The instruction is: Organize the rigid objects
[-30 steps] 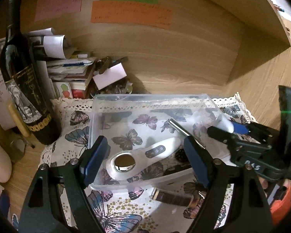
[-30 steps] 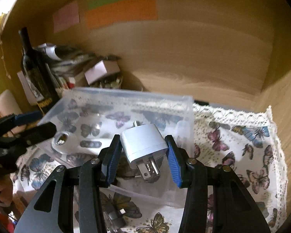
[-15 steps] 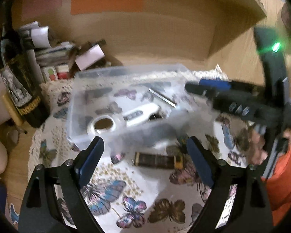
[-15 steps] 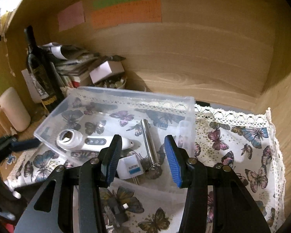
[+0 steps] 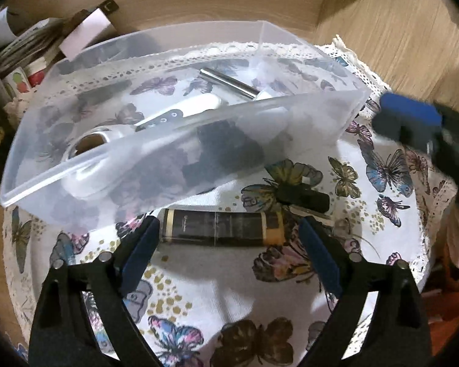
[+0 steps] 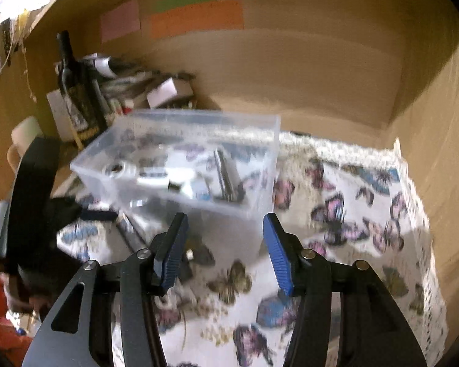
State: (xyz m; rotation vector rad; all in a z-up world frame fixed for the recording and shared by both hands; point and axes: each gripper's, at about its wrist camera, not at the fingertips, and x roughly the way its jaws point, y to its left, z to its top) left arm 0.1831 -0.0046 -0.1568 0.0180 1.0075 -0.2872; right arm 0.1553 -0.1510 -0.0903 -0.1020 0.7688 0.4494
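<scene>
A clear plastic bin (image 5: 113, 165) stands on the butterfly cloth (image 5: 217, 278) and holds a white handheld device (image 5: 174, 113), a metal rod (image 5: 229, 84) and a white plug adapter seen dimly through its wall. A dark tube with gold bands (image 5: 220, 227) lies on the cloth in front of the bin, with a small black piece (image 5: 303, 195) beside it. My left gripper (image 5: 226, 244) is open, its fingers straddling the tube's two ends. My right gripper (image 6: 225, 244) is open and empty, in front of the bin (image 6: 180, 165); it also shows blurred in the left wrist view (image 5: 413, 122).
A dark wine bottle (image 6: 76, 91), stacked papers and small boxes (image 6: 143, 88) crowd the back left corner. Wooden walls close the back and right. A cream mug (image 6: 24, 134) stands at the left. Coloured notes (image 6: 195, 15) hang on the back wall.
My right gripper let the white plug adapter go into the bin and drew back. My left gripper came down and forward onto the dark tube, fingers either side.
</scene>
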